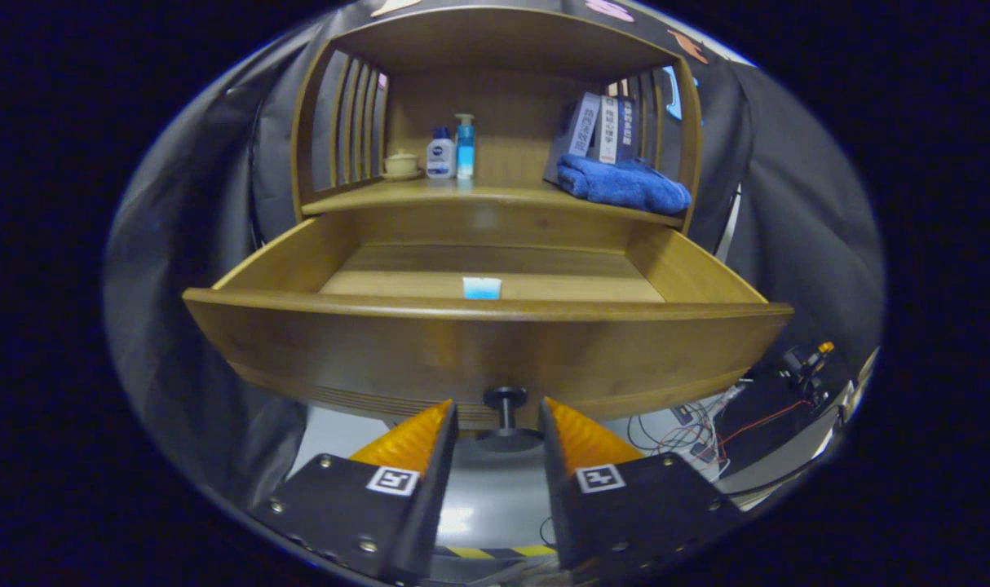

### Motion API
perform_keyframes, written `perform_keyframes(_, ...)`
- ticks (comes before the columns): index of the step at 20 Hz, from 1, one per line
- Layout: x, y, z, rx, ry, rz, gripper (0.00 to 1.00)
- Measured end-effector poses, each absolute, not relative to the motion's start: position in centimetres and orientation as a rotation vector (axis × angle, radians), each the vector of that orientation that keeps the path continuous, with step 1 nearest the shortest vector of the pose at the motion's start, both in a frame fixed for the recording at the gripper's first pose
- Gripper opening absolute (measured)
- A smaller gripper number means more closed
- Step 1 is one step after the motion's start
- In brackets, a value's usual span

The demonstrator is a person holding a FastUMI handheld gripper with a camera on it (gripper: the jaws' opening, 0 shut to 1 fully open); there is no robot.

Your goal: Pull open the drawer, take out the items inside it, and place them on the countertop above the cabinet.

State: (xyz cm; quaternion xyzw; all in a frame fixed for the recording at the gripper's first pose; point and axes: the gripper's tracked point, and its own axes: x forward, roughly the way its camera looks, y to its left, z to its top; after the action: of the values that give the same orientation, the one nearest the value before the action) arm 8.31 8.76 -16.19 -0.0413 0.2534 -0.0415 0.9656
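Note:
The wooden drawer stands pulled out towards me, its front panel just ahead of my fingers. Its dark round knob sits between my fingertips, with a gap on each side. My gripper is open, with neither finger pressing on the knob. Inside the drawer a small white and blue item lies near the front wall, partly hidden by the rim. The countertop runs above the drawer, under the cabinet's shelf arch.
On the countertop stand a small lidded cup, a white and blue bottle and a blue pump bottle at the left. A folded blue towel and boxes take the right. Loose wires lie on the floor.

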Motion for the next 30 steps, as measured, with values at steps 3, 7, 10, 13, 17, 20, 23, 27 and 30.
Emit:
perform_keyframes(3,8.8,9.1,-11.1,-0.124,0.409,-0.104,0.63)
perform_keyframes(7,13.0,10.7,-4.6,-0.151,0.296,-0.117,0.61)
perform_keyframes(10,17.2,10.6,-2.6,-0.160,0.306,-0.132,0.59)
perform_keyframes(13,21.8,11.2,-3.2,-0.083,0.358,-0.133,0.60)
perform_keyframes(17,25.8,11.4,-5.7,0.007,0.449,-0.150,0.60)
perform_keyframes(20,26.9,10.2,-8.8,0.002,0.576,-0.207,0.60)
perform_keyframes(23,26.7,9.4,-12.3,-0.018,0.726,-0.236,0.60)
perform_keyframes(27,26.2,8.6,-15.8,-0.005,0.869,-0.253,0.60)
perform_keyframes(30,25.4,9.0,-18.7,-0.003,0.995,-0.235,0.60)
